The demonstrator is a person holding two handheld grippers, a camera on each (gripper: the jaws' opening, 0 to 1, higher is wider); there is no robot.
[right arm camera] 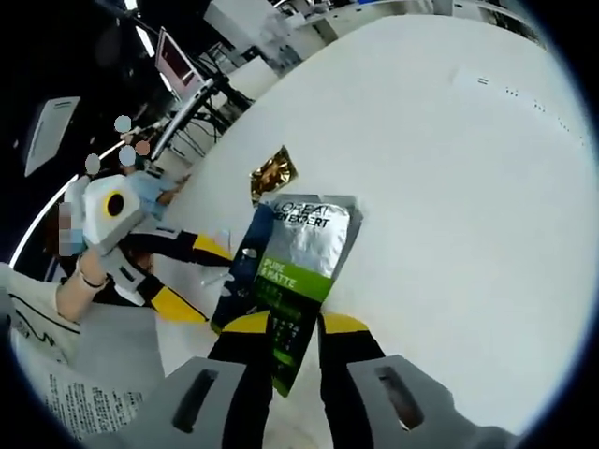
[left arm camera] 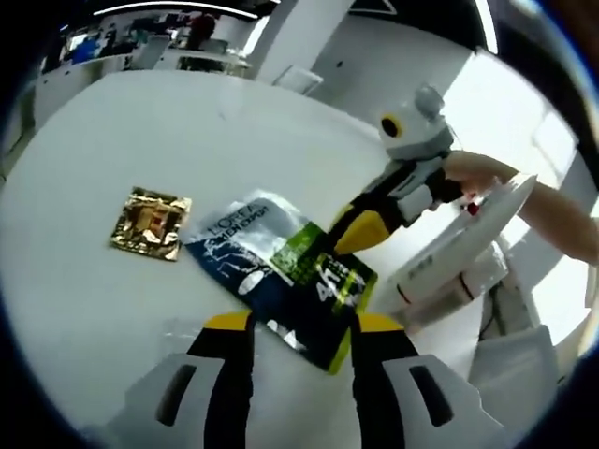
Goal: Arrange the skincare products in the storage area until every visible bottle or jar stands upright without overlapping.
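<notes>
A dark blue, silver and green skincare packet (left arm camera: 271, 267) lies on the white table (left arm camera: 112, 131). My left gripper (left arm camera: 304, 325) is open, and the packet's near corner sits between its yellow tips. My right gripper (left arm camera: 360, 232) reaches in from the right, held by a hand (left arm camera: 477, 170), with its tip on the packet's green part. In the right gripper view the packet (right arm camera: 304, 248) runs down into my right gripper (right arm camera: 295, 325), whose jaws stand close together on its narrow end. The left gripper (right arm camera: 192, 276) flanks the packet's left edge there. A gold sachet (left arm camera: 150, 223) lies apart to the left.
White boxes (left arm camera: 449, 271) stand at the table's right edge behind the right gripper. The gold sachet (right arm camera: 271, 173) lies just beyond the packet's far end. Bare white table (right arm camera: 449, 187) spreads widely to the right. Desks and monitors stand in the background.
</notes>
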